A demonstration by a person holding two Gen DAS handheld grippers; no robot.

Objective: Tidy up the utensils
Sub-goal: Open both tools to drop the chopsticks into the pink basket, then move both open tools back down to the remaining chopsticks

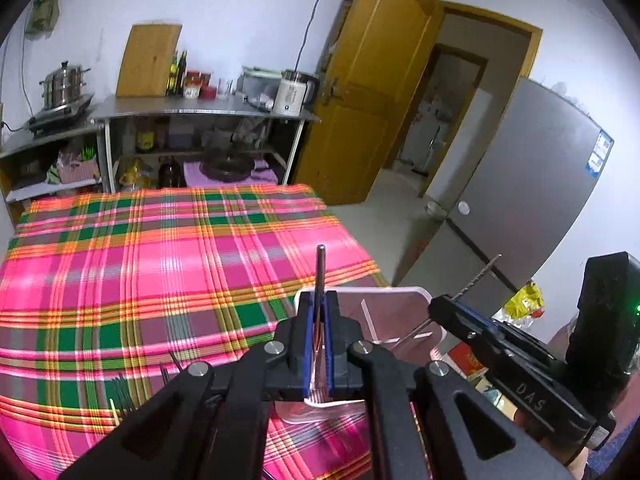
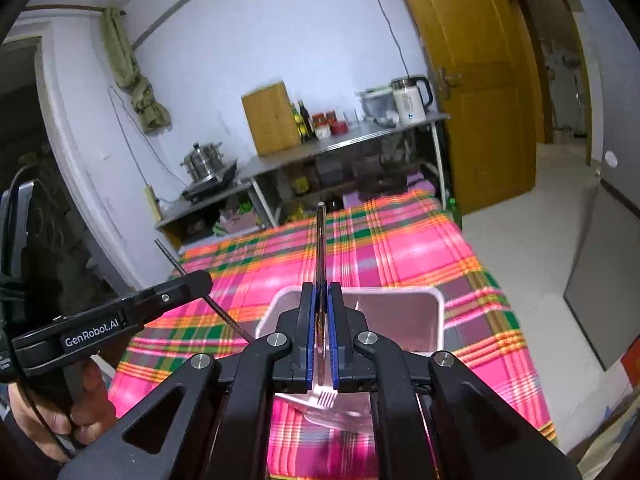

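My left gripper is shut on a metal utensil whose thin handle sticks up between the pads. It also shows in the right wrist view, at the left. My right gripper is shut on a metal fork, handle up, tines low over a clear plastic organizer box. The right gripper also shows in the left wrist view with its fork above the box. Several dark utensils lie on the plaid tablecloth.
The box sits near the table's right front corner. Behind the table stands a metal shelf with a pot, bottles, a cutting board and a kettle. A yellow door and a grey fridge are on the right.
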